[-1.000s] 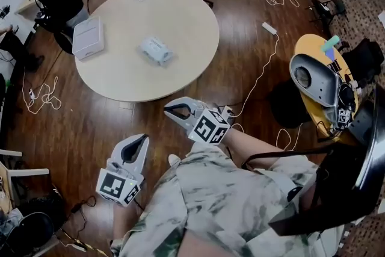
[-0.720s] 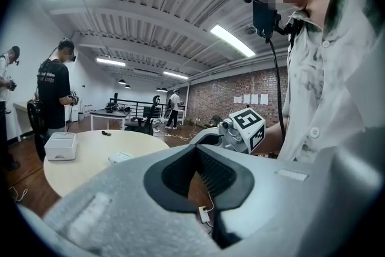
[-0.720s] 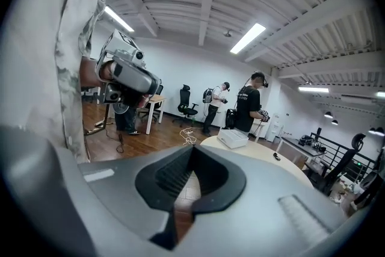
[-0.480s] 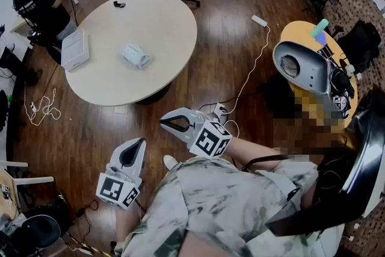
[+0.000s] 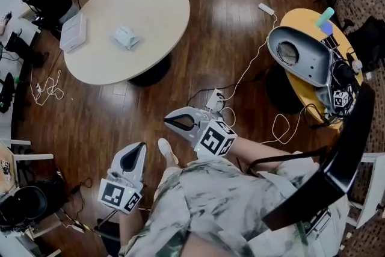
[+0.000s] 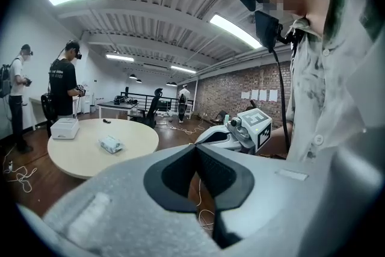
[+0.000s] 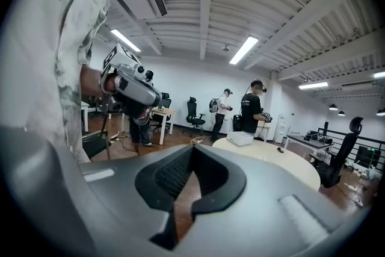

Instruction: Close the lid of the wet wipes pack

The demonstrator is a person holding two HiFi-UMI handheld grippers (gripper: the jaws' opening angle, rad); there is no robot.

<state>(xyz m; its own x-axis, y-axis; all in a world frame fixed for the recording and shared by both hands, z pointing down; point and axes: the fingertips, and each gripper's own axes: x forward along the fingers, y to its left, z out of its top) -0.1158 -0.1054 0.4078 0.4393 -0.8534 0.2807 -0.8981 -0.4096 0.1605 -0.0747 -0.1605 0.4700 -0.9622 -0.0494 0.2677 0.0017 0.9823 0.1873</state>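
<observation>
A small pale soft-plastic wet wipes pack lies flat, far ahead of the fingertips of the left gripper and right gripper, touching neither; its lid is too small to read.

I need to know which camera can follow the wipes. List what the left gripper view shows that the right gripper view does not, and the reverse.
Only the left gripper view shows the wet wipes pack, lying on the round table, too small there to tell its lid. It also shows the right gripper and a brick wall. Only the right gripper view shows the left gripper. Both show the table, the white box on it, standing people beyond it, and that gripper's own jaws shut on nothing.
</observation>
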